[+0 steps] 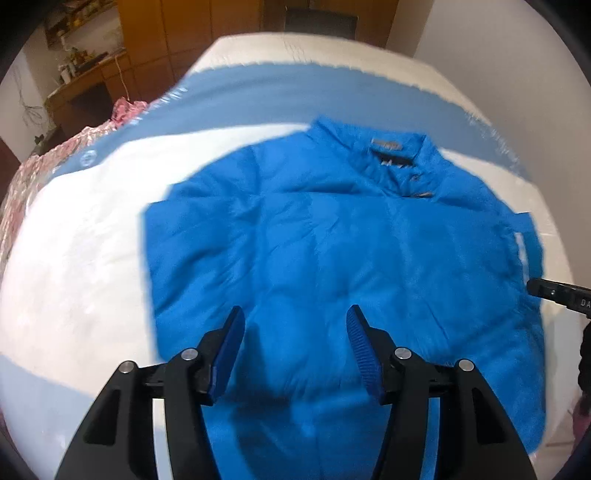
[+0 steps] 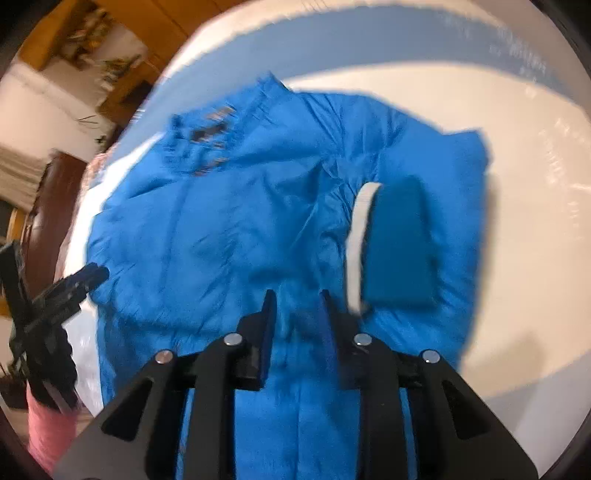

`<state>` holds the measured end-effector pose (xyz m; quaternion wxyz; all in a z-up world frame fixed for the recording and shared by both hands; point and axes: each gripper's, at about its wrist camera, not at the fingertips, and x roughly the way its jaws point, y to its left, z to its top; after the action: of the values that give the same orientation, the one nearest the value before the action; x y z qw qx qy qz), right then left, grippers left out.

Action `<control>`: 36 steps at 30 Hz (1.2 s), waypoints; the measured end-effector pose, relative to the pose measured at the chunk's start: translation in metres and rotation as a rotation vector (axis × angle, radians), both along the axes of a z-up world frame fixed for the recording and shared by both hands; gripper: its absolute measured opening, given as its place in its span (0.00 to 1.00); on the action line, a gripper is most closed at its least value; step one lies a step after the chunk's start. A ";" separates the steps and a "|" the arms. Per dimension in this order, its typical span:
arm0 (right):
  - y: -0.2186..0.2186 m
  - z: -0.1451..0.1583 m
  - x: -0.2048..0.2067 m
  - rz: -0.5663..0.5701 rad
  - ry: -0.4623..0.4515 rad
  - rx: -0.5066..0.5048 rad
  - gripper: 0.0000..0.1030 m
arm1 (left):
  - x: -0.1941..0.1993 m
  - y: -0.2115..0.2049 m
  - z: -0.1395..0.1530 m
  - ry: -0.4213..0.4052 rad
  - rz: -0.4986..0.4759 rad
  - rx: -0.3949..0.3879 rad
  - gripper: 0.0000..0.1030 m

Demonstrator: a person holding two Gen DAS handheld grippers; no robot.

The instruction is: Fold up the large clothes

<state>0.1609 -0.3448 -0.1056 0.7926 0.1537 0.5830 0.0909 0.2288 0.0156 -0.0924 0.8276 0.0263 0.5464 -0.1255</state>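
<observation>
A bright blue puffer jacket (image 1: pixel 332 236) lies flat on the white-and-blue covered surface (image 1: pixel 74 240), collar at the far end, with both sleeves folded in over the body. My left gripper (image 1: pixel 295 317) is open and empty, hovering above the jacket's lower middle. In the right wrist view the jacket (image 2: pixel 229 229) fills the centre, and a folded sleeve with a white cuff (image 2: pixel 356 240) lies on its right side. My right gripper (image 2: pixel 297 295) is open with a narrower gap, just above the jacket beside that cuff, holding nothing. Each gripper shows at the other view's edge.
A pink patterned cloth (image 1: pixel 22 192) lies along the surface's left edge. Wooden furniture (image 1: pixel 92 85) and a dark chair (image 1: pixel 321 20) stand beyond the far edge. Bare white cover (image 2: pixel 535 221) spreads right of the jacket.
</observation>
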 end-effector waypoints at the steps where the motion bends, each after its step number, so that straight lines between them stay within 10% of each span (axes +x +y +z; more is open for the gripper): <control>1: -0.002 0.008 -0.014 0.008 -0.016 -0.006 0.35 | -0.010 0.008 0.005 -0.002 0.001 -0.002 0.62; 14: -0.018 -0.012 -0.220 0.019 0.108 0.028 0.59 | -0.199 0.115 -0.025 0.211 0.173 -0.035 0.71; 27: -0.027 -0.055 -0.258 -0.020 0.176 0.210 0.61 | -0.243 0.098 -0.061 0.289 0.199 -0.159 0.71; 31: -0.022 -0.055 -0.257 0.015 0.167 0.205 0.48 | -0.245 0.090 -0.062 0.297 0.185 -0.203 0.69; 36: -0.021 -0.051 -0.257 0.045 0.150 0.216 0.20 | -0.244 0.078 -0.063 0.294 0.191 -0.237 0.32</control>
<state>-0.0956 -0.3657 -0.1566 0.7233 0.2315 0.6308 0.1590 -0.0147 0.0935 -0.1555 0.7445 -0.1417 0.6427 -0.1123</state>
